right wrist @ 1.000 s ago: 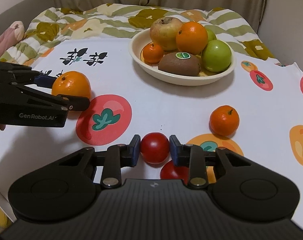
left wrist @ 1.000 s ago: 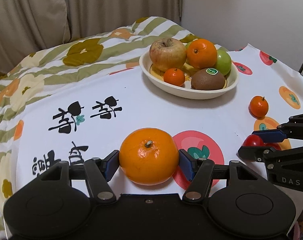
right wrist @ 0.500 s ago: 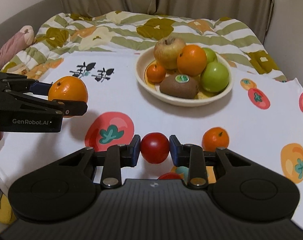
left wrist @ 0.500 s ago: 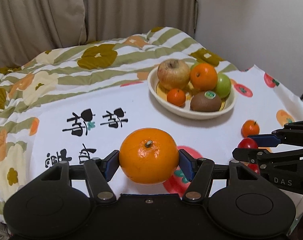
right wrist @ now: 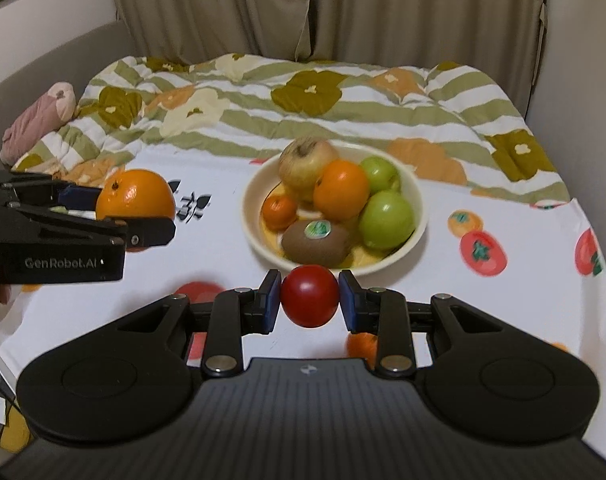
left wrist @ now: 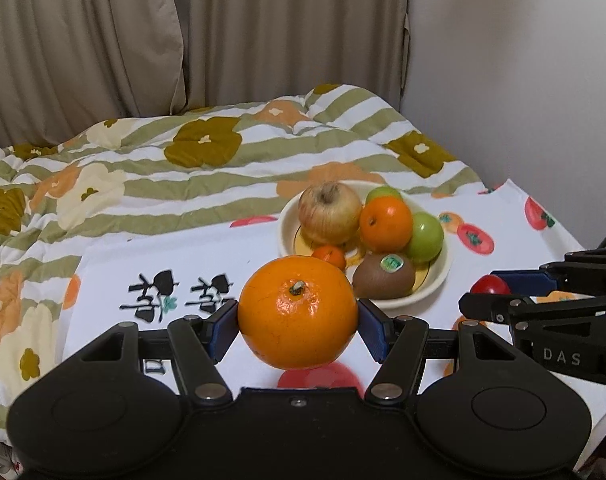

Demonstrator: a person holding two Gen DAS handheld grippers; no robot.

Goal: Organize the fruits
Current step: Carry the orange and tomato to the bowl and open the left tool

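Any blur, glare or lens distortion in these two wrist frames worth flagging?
Left wrist view: held orange sharp with small glare patches beside its stem; the printed cloth under it smears. Right wrist view: red fruit crisp in the right gripper, bowl contents slightly soft, red print and small orange fruit below streaked. Both views: fisheye bending and dark corners.

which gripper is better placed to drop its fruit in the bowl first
Probably the right. The right gripper, shut on the red fruit, hangs just short of the bowl rim, pointing straight at it. The left gripper, shut on the large orange, sits farther off to the bowl's left.
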